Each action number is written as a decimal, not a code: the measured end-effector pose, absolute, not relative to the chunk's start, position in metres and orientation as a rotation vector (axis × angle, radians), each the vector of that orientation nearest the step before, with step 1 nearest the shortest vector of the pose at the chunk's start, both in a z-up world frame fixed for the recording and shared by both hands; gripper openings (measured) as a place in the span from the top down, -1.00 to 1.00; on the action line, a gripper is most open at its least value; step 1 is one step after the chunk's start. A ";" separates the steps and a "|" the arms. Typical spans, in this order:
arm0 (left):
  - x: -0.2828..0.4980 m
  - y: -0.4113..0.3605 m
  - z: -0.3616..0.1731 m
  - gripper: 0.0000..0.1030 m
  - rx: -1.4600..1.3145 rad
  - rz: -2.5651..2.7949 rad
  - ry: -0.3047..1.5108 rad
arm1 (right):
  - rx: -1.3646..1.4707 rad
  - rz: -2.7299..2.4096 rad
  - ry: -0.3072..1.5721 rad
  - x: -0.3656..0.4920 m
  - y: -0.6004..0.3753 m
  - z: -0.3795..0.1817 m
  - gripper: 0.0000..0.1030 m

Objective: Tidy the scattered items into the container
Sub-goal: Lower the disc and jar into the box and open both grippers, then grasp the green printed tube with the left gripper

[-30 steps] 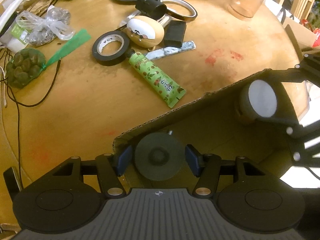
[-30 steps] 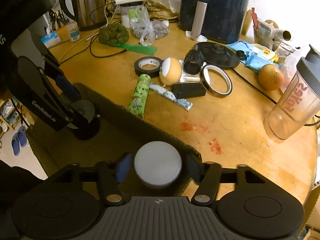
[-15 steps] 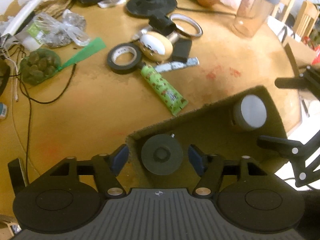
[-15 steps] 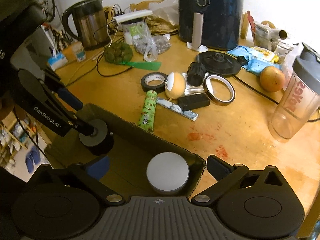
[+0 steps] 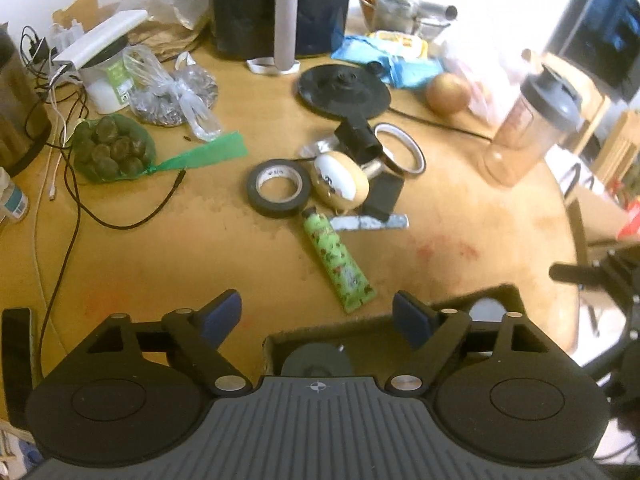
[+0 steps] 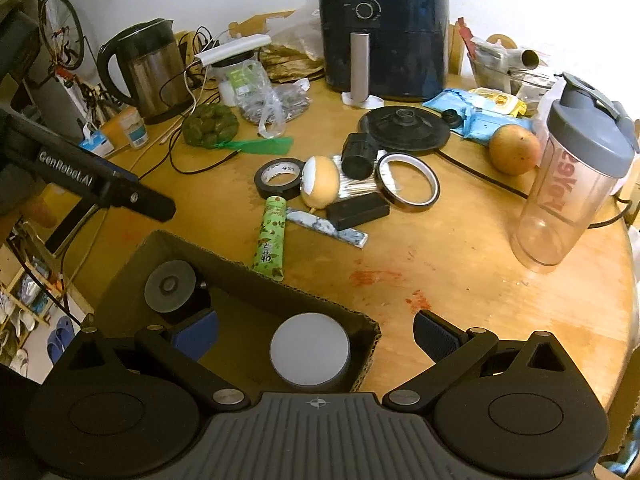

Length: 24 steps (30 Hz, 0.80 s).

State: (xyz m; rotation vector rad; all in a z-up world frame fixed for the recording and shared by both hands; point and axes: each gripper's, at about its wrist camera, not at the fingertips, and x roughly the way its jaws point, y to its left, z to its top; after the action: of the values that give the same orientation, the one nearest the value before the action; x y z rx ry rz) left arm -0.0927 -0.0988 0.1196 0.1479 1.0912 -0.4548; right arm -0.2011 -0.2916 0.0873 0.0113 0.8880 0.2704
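Sitting inside the cardboard box (image 6: 256,276), the dark round puck (image 6: 170,286) lies at its left end and the white-topped disc (image 6: 309,354) at its right. The left gripper (image 5: 318,314) is opening its jaws, nothing between them; the right gripper (image 6: 316,334) stands spread wide above the disc, gripping nothing. Beyond the box lie the green tube (image 6: 271,236), black tape roll (image 6: 278,178) and egg-shaped toy (image 6: 320,182).
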 end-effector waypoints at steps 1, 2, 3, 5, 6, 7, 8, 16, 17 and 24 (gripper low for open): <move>-0.091 -0.099 0.118 -0.64 0.137 -0.457 1.096 | 0.012 0.268 0.887 -0.201 -0.292 0.088 -1.00; -0.090 -0.099 0.117 -0.64 0.127 -0.458 1.101 | 0.012 0.266 0.886 -0.202 -0.292 0.088 -1.00; -0.089 -0.099 0.115 -0.64 0.117 -0.461 1.110 | 0.013 0.263 0.885 -0.202 -0.292 0.088 -1.00; -0.087 -0.100 0.112 -0.64 0.106 -0.470 1.126 | 0.016 0.259 0.884 -0.203 -0.293 0.088 -1.00; -0.087 -0.100 0.110 -0.64 0.105 -0.472 1.130 | 0.018 0.255 0.885 -0.203 -0.293 0.087 -1.00; -0.086 -0.100 0.109 -0.64 0.104 -0.472 1.133 | 0.020 0.250 0.885 -0.204 -0.294 0.087 -1.00; -0.085 -0.101 0.108 -0.64 0.103 -0.473 1.137 | 0.024 0.247 0.885 -0.204 -0.295 0.087 -1.00; -0.076 -0.105 0.101 -0.64 0.084 -0.459 1.169 | 0.044 0.210 0.888 -0.208 -0.301 0.085 -1.00; -0.074 -0.106 0.100 -0.64 0.084 -0.456 1.173 | 0.045 0.207 0.887 -0.208 -0.302 0.085 -1.00; -0.058 -0.112 0.089 -0.64 0.072 -0.435 1.208 | 0.058 0.168 0.886 -0.213 -0.308 0.086 -1.00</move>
State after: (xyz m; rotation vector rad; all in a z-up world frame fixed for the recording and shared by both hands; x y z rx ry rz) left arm -0.0577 -0.1125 0.0894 0.0720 1.2080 -0.4346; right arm -0.2132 -0.3078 0.0857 0.0576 0.8858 0.1679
